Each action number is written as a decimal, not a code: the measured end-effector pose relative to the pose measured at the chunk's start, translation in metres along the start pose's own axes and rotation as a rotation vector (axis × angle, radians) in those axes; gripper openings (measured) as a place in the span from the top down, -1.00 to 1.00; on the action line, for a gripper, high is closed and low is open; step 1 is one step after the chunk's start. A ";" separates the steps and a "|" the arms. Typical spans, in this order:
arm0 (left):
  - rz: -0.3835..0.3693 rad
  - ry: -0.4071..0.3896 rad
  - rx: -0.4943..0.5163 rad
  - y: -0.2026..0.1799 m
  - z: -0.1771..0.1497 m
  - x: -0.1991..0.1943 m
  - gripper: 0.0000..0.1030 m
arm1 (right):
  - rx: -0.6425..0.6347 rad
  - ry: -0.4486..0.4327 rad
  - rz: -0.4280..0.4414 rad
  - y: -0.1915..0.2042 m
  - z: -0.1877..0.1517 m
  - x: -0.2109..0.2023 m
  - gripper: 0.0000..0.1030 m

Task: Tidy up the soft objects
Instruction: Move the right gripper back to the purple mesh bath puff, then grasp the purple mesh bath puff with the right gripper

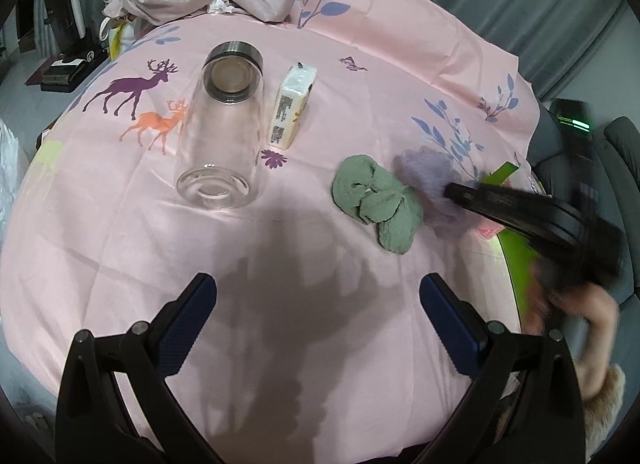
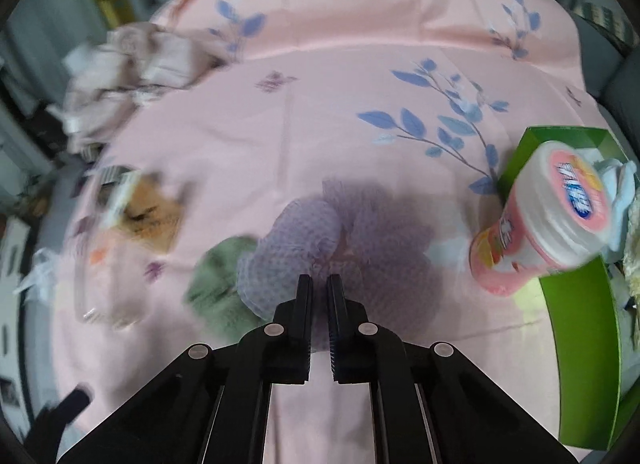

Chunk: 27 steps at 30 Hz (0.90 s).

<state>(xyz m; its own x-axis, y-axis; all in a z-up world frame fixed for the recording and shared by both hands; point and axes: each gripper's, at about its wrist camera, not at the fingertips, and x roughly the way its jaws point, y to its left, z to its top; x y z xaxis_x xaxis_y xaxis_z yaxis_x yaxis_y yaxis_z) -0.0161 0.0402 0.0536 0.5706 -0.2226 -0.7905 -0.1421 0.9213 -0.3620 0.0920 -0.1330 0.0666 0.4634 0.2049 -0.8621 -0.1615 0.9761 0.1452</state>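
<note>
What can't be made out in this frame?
- Right wrist view: whether the right gripper actually pinches the purple mesh puff; the fingertips cover the contact.
- Right wrist view: the items at far left; motion blur.
- Left wrist view: green box contents; the right gripper's body hides them.

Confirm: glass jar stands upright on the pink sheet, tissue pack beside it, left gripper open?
Not upright. The glass jar lies on its side on the pink sheet, as the left wrist view shows. The tissue pack beside it and the open left gripper are right.

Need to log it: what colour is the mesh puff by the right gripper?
Pale purple. The mesh puff shows best in the right wrist view, beside the green cloth.
</note>
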 end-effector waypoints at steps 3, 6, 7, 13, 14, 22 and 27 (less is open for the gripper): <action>0.001 -0.006 -0.011 0.003 0.000 -0.003 -0.97 | -0.083 -0.005 0.089 0.010 -0.019 -0.027 0.84; 0.004 -0.012 -0.023 0.006 -0.001 -0.005 -0.96 | -0.177 0.045 0.168 0.024 -0.044 -0.039 0.84; 0.006 -0.013 -0.025 0.007 -0.002 -0.006 -0.96 | -0.199 0.063 0.185 0.028 -0.051 -0.039 0.84; 0.017 -0.006 -0.025 0.010 -0.005 -0.008 -0.95 | -0.266 0.192 0.273 0.044 -0.085 -0.026 0.84; 0.017 -0.005 -0.024 0.010 -0.006 -0.008 -0.95 | -0.261 0.211 0.273 0.043 -0.088 -0.022 0.84; 0.009 0.023 -0.016 0.007 -0.013 -0.003 -0.90 | -0.167 0.162 0.225 0.017 -0.084 -0.043 -0.28; -0.010 0.045 -0.003 0.000 -0.018 0.002 -0.81 | -0.068 0.069 0.226 -0.012 -0.074 -0.063 -0.45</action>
<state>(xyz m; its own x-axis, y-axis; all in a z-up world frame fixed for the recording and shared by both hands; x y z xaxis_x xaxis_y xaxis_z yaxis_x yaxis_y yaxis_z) -0.0299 0.0335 0.0432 0.5349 -0.2456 -0.8084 -0.1393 0.9181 -0.3711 0.0002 -0.1630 0.0831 0.3488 0.4102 -0.8427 -0.3138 0.8983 0.3075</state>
